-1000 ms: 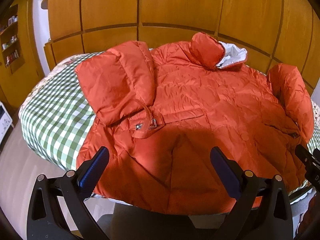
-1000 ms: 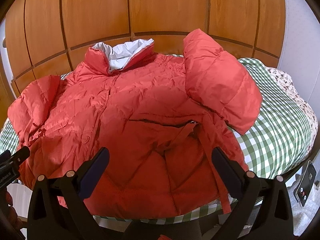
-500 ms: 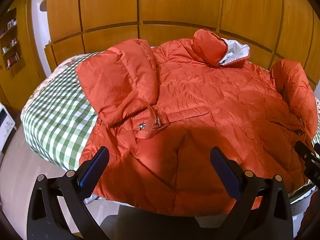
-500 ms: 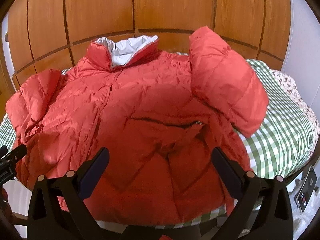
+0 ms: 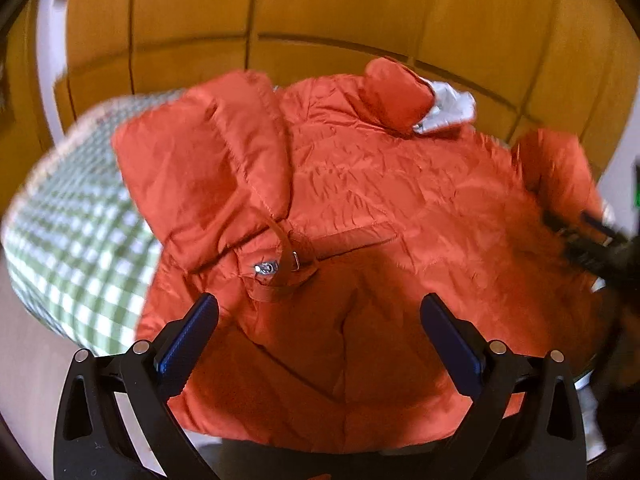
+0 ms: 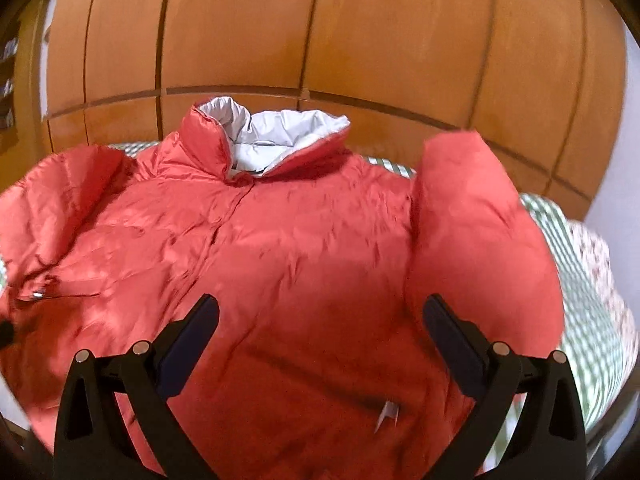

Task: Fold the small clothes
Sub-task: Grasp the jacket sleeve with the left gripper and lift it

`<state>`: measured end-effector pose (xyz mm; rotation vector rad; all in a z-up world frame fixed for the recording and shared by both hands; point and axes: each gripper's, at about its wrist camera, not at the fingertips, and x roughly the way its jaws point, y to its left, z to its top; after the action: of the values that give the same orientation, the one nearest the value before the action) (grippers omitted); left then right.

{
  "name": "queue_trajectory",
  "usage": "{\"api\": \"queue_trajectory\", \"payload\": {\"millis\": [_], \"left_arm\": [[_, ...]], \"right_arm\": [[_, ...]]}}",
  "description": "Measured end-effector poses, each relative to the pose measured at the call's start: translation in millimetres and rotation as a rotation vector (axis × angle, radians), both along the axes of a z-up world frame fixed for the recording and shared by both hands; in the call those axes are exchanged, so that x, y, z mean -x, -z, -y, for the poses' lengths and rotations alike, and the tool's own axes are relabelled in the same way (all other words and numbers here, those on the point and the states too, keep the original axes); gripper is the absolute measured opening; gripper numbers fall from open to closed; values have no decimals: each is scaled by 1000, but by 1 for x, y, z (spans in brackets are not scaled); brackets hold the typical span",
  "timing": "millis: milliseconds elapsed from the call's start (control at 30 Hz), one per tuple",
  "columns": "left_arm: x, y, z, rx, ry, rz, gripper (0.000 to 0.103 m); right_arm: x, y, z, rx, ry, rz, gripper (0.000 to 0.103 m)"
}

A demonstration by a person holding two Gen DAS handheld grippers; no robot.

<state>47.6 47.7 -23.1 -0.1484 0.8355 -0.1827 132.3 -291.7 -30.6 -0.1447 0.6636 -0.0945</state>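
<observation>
Wooden wardrobe panels (image 6: 360,40) fill the background, and below them a bed is covered by a green-and-white checked cloth (image 5: 80,240). Across that cloth an orange-red puffer jacket (image 5: 380,208) is spread front-up, its collar turned open so that the pale grey lining (image 6: 280,136) is shown. One sleeve (image 5: 200,176) is seen folded in over the chest in the left wrist view, a small metal snap (image 5: 265,268) and a strap lying just beside its cuff. The other sleeve (image 6: 480,232) is seen bulging along the jacket's far side in the right wrist view. The left gripper (image 5: 318,320) is held above the hem, jaws spread wide, nothing between them. The right gripper (image 6: 320,320) is likewise held over the lower front, jaws released and empty. A small white tag (image 6: 387,414) is visible near the hem. Both views are blurred.
</observation>
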Motion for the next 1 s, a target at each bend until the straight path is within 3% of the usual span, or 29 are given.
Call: {"api": "queue_trajectory", "payload": {"millis": [67,133,267,367,600,767,833,867,967,1000], "left_arm": [[-7,2,-19,131,-60,-25,100],[-14,4,-35,211,-130,-32,100],[-21,5,-55,302,-225,-12,100],[-32,8,-67,372,-251,-22,100],[-46,4,-93,240,-461,77,100],[-74,10,-95,264,-388,57,99],[-86,15,-93,316,-315,9,77],[-92,16,-93,328,-295,-5,73],[-100,13,-92,332,-255,-15,52],[-101,11,-91,323,-244,-12,39]], "right_arm": [[-18,9,5,17,0,-18,101],[-33,22,10,23,17,-53,101],[-47,47,12,16,27,-126,101],[-43,54,5,64,28,-104,101],[-45,59,6,42,30,-99,101],[-42,60,4,49,34,-98,101],[-42,60,4,50,35,-97,101],[-42,61,4,49,35,-96,101],[-42,61,4,47,35,-96,101],[-42,61,4,47,35,-95,101]]}}
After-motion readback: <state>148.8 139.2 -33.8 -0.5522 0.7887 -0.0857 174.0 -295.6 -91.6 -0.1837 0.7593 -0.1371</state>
